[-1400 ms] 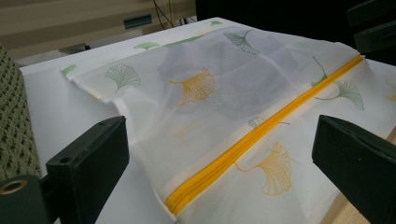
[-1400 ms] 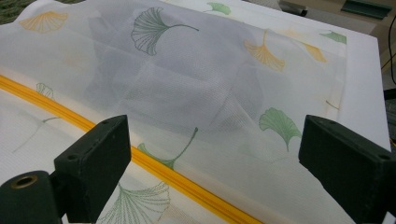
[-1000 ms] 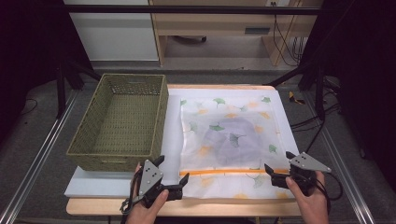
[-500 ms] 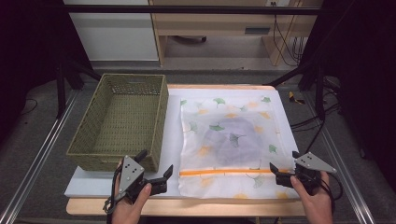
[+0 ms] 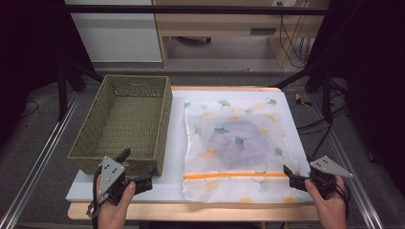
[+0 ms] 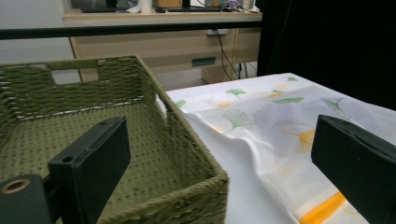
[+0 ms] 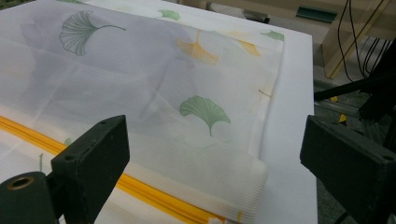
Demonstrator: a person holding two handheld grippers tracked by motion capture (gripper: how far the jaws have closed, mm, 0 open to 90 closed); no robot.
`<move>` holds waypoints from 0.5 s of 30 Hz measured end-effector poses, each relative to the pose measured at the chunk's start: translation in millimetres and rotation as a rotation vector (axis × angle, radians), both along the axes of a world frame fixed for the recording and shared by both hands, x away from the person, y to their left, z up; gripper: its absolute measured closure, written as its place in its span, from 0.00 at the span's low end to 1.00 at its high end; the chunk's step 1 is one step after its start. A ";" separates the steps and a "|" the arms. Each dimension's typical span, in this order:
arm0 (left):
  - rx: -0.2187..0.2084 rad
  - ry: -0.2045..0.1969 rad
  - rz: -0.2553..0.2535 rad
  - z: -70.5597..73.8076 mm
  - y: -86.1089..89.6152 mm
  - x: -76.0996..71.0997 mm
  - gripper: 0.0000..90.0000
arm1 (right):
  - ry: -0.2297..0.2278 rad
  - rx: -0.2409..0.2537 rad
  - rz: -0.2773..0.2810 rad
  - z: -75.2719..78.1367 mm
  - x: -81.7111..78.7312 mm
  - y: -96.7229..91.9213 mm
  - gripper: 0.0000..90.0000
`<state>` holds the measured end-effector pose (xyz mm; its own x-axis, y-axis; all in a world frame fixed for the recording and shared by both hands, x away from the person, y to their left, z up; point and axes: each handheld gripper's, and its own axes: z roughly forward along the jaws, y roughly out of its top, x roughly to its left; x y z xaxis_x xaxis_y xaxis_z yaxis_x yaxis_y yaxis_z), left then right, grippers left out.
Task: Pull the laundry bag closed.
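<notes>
A white mesh bag (image 5: pixel 239 143) printed with green and orange ginkgo leaves lies flat on the white board (image 5: pixel 173 157). An orange zipper (image 5: pixel 234 176) runs near its front edge, and a grey item shows through the mesh. My left gripper (image 5: pixel 137 169) is open at the front right corner of the green woven basket (image 5: pixel 136 78), left of the bag. In the left gripper view the left gripper (image 6: pixel 219 140) frames the basket corner (image 6: pixel 205 186) and the bag (image 6: pixel 280 126). My right gripper (image 5: pixel 292 177) is open at the bag's near right corner; the right gripper (image 7: pixel 215 135) spans the bag edge (image 7: pixel 224 172).
The basket is empty and takes up the table's left half. The wooden table edge (image 5: pixel 200 212) runs along the front. Metal rails (image 5: pixel 38 162) flank the table, black stands and cables (image 5: pixel 329 119) are at the right, and a desk (image 5: pixel 229 28) stands behind.
My left gripper has pulled left, away from the bag's near left corner, to the basket's front corner. The right gripper has drawn back slightly to the right. The bag lies still.
</notes>
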<state>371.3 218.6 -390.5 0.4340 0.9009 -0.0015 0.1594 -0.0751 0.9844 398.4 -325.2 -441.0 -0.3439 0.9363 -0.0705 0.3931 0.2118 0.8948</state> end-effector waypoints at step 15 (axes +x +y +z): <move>0.003 -0.008 0.090 -1.5 29.8 2.9 0.06 | 0.041 -0.030 -0.026 -8.5 2.0 -16.5 0.09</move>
<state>374.2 248.4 -392.0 0.3512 0.9363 0.0049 0.1575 -0.0643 0.9854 400.4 -341.7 -449.5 -0.3222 0.9428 -0.0853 0.4349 0.2274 0.8713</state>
